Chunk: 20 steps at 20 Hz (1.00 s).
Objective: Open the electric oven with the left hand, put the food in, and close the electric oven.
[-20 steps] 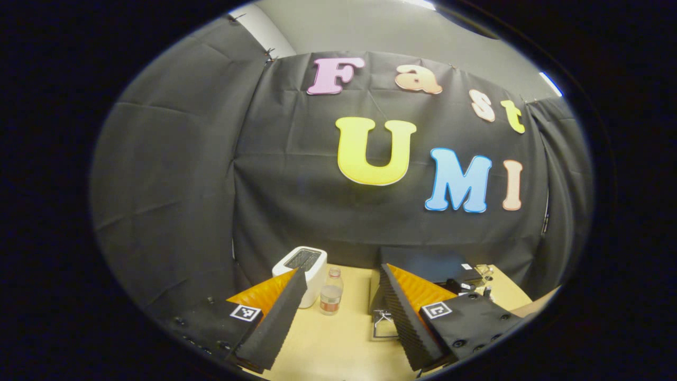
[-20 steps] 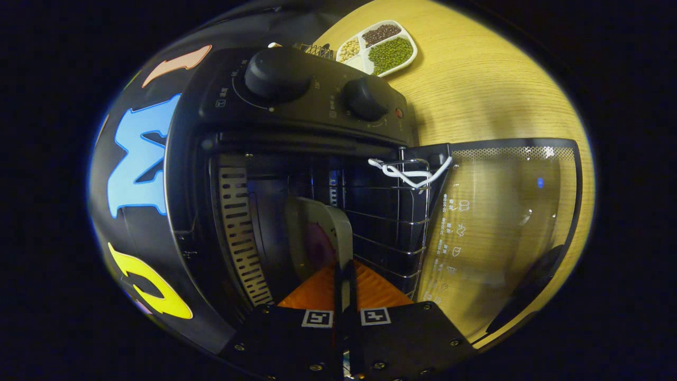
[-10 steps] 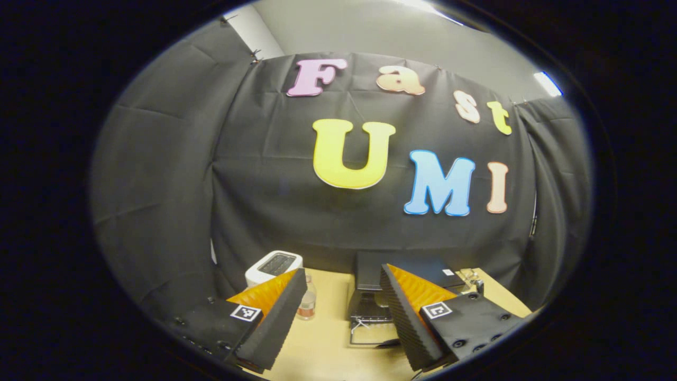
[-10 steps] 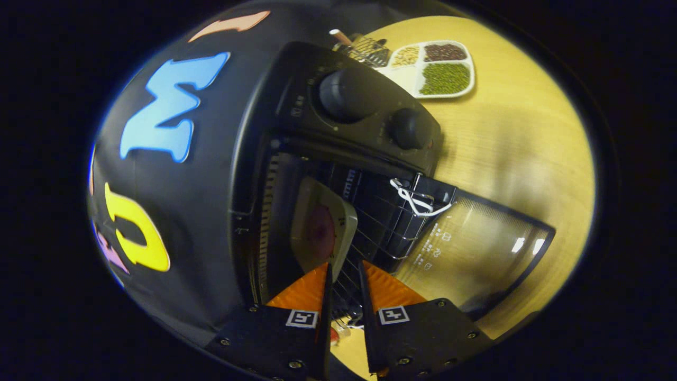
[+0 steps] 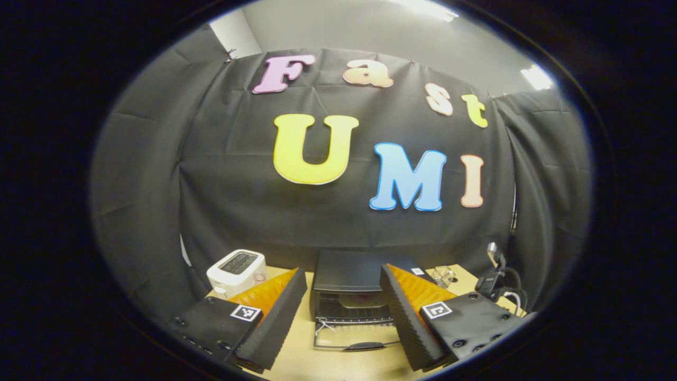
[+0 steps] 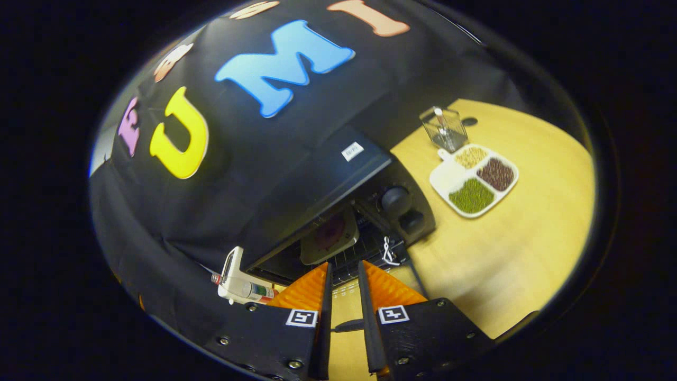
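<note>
On rack inside oven [image 5: 353, 288]: plate [image 6: 329, 235] of food, door [image 5: 354, 338] down. Left gripper [image 5: 344, 317] wide apart, empty; right gripper [image 6: 342, 296] slightly parted, empty. Risk: door slips, slams if grabbed off-centre.

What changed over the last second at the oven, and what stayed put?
The right gripper let go of the plate of food, left it on the rack inside the electric oven, and pulled back out, jaws now slightly apart. The left gripper swung to face the oven. The oven door stayed down and open; the left gripper stayed open and empty.
</note>
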{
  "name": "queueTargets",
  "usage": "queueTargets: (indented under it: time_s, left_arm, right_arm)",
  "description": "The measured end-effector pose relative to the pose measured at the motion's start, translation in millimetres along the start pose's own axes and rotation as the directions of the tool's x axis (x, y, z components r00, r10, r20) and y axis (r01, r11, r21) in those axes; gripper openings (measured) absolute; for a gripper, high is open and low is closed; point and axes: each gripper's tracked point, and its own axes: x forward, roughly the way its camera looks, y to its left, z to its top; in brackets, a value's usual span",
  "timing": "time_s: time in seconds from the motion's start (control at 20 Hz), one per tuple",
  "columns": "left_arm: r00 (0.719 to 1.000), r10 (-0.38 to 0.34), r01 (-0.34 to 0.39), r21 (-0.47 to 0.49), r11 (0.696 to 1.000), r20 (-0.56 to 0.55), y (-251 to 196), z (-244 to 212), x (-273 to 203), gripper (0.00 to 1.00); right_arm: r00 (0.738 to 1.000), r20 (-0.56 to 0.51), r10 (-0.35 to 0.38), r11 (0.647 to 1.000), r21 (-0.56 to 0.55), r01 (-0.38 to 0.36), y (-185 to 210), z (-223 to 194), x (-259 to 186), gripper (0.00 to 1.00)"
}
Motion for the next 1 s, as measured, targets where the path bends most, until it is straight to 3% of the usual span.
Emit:
queueTargets:
  time_s: [0.2, 0.35, 0.4, 0.45, 0.6, 0.65, 0.7, 0.85, 1.0]
  left_arm:
    - [1.0, -0.028, 0.028, 0.014, 1.0, 0.01, -30.9, 0.5, 1.8, 0.98]
    - [0.999, -0.052, 0.052, 0.022, 0.998, 0.009, -53.6, -2.1, 2.5, 0.98]
    - [0.998, -0.059, 0.059, 0.024, 0.998, 0.002, -60.3, -4.9, 4.2, 0.92]
    - [0.998, -0.065, 0.066, 0.025, 0.998, -0.005, -67.2, -7.3, 5.1, 0.92]
    - [0.996, -0.083, 0.083, 0.026, 0.996, -0.022, -85.5, -13.9, 7.4, 0.96]
    - [0.995, -0.088, 0.089, 0.024, 0.996, -0.036, -91.4, -18.8, 9.4, 0.97]
    - [0.994, -0.096, 0.097, 0.018, 0.995, -0.057, -96.8, -26.2, 12.0, 0.98]
    - [0.972, -0.068, 0.079, 0.041, 0.996, -0.227, -98.1, -74.5, 22.5, 0.97]
    - [0.943, -0.062, 0.075, 0.029, 0.997, -0.327, -102.3, -109.2, 31.0, 0.95]
  right_arm:
    - [0.987, 0.15, 0.058, 0.971, -0.237, -0.021, 3.2, 56.3, -68.2, 0.27]
    - [0.952, 0.282, 0.12, 0.93, -0.367, -0.008, 10.5, 101.8, -119.5, 0.32]
    - [0.94, 0.315, 0.132, 0.921, -0.391, 0.001, 11.6, 115.0, -138.8, 0.34]
    - [0.928, 0.343, 0.145, 0.914, -0.405, 0.007, 13.5, 124.7, -154.6, 0.35]
    - [0.908, 0.38, 0.174, 0.899, -0.438, 0.011, 14.0, 142.5, -186.7, 0.56]
    - [0.901, 0.392, 0.184, 0.897, -0.441, 0.008, 12.5, 145.3, -196.4, 0.67]
    - [0.893, 0.411, 0.184, 0.895, -0.446, 0.021, 11.4, 150.4, -206.5, 0.93]
    - [0.869, 0.457, 0.19, 0.884, -0.465, 0.051, 8.1, 162.4, -222.1, 0.94]
    - [0.857, 0.476, 0.2, 0.872, -0.485, 0.066, 8.1, 167.6, -231.1, 0.94]
